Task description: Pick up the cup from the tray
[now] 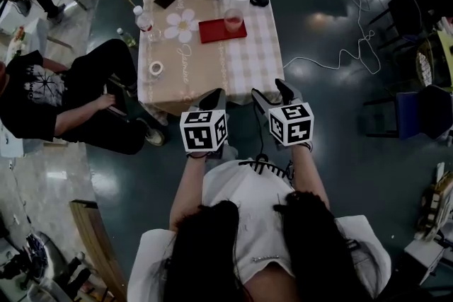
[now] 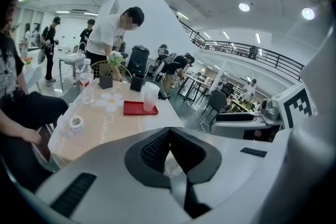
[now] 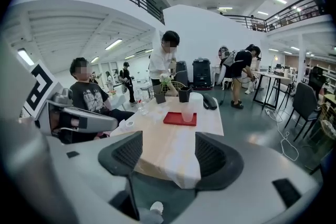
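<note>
From the head view, a table (image 1: 248, 64) under a checked cloth carries a red tray (image 1: 214, 32) toward its far side; the cup (image 1: 233, 20), pale and translucent, stands upright on the tray's right end; a flower-shaped mat (image 1: 182, 25) lies just left of the tray, a water bottle (image 1: 144, 21) stands beyond that, and a roll of tape (image 1: 156, 68) sits nearer the left edge; a seated person (image 1: 42, 95) is beside the table on the left. The left gripper (image 1: 211, 97) and the right gripper (image 1: 274, 94) are held side by side at the table's near edge, both pointing toward the tray and well apart from the cup. In the left gripper view, the left gripper (image 2: 169, 132) has its jaw tips drawn together with nothing caught between them; the cup (image 2: 150, 97) shows far ahead on the tray (image 2: 134, 108), with the bottle (image 2: 86, 81) and tape (image 2: 76, 123) to the left. In the right gripper view, the right gripper (image 3: 169, 139) has its jaws spread wide and empty, only the tabletop showing between them; the cup (image 3: 187, 113) stands on the tray (image 3: 176, 119) ahead, untouched.
</note>
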Available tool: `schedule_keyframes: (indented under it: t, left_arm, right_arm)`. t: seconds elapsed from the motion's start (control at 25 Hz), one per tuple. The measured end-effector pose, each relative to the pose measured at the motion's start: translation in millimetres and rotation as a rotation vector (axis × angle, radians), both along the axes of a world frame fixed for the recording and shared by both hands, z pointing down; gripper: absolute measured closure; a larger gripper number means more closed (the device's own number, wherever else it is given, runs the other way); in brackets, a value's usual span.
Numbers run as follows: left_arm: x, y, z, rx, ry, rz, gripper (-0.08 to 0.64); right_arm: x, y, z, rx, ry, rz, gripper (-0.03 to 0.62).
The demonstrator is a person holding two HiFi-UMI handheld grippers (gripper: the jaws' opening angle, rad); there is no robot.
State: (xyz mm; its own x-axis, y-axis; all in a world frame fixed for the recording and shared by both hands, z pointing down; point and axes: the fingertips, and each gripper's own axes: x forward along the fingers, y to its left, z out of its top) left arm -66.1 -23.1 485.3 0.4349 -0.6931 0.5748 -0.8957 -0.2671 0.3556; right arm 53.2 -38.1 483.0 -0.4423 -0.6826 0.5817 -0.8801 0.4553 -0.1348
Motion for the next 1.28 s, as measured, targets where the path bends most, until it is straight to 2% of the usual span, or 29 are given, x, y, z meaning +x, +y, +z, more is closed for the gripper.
schedule_keyframes:
  t: [0.2, 0.72, 1.28]
  left_arm:
    - [-5.2, -18.0, -3.8, 0.009, -0.006, 0.017, 0.552]
    - [-28.5, -47.5, 7.4, -0.026, -0.02, 0.012, 0.552]
    - [-30.3, -132.1, 20.3, -0.047, -0.028, -0.038, 0.552]
  right_arm:
    - [-3.4, -16.8, 2.6, -0.019, -0.002, 0.035, 0.291]
    - [-26.6, -58.6, 11.9, -0.037, 0.004, 0.002, 0.267]
    - [-32.7, -156.6, 29.5, -0.048, 0.039, -0.073, 0.232]
